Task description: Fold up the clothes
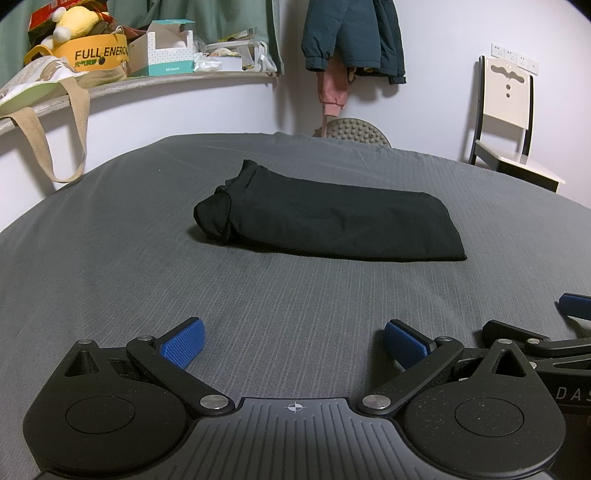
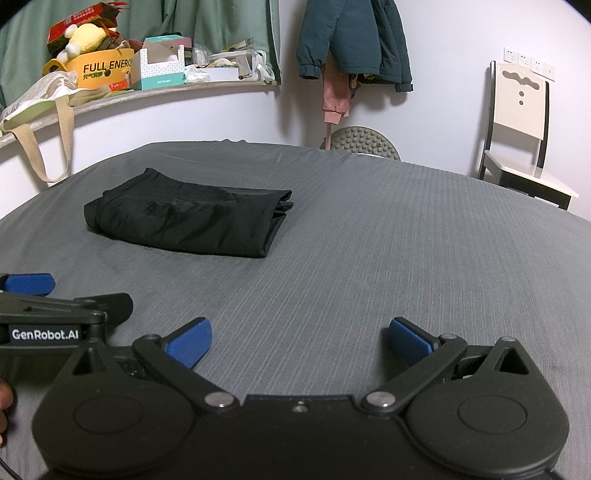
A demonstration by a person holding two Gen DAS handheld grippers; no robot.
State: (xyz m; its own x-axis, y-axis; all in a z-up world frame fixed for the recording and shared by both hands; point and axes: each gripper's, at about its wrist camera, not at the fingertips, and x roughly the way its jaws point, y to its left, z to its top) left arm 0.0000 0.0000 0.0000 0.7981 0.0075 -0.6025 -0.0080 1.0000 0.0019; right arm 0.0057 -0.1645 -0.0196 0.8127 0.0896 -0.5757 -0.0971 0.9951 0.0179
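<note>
Item under inspection: one black, soft-fabric garment (image 1: 328, 225), lying on a bed covered with a grey, finely ribbed sheet (image 1: 295, 295). The garment sits toward the middle of the bed, ahead of both tools and well apart from them.

Condition: it lies as a compact, roughly rectangular bundle of several layers. In the right wrist view the stacked layer edges show at its right end (image 2: 282, 206). In the left wrist view the left end is bunched and somewhat loose (image 1: 216, 214), while the near edge runs straight and flat. What kind of garment it is cannot be told from these views.

Tools: the left hand-held gripper (image 1: 293, 343) hangs low over the sheet at the near side, its blue-padded fingers (image 1: 183, 347) spread wide with nothing between them. The right hand-held gripper (image 2: 299, 341) is just beside it, likewise spread wide and empty. Neither touches the garment.

Assessment: the garment already lies in a folded state, which is what the task asks for. No other loose clothing shows on the bed. The untidy left end might warrant a tidy-up, though that is a judgement. The hanging dark-green padded jacket (image 1: 351, 33) on the wall appears to be no part of the work.
</note>
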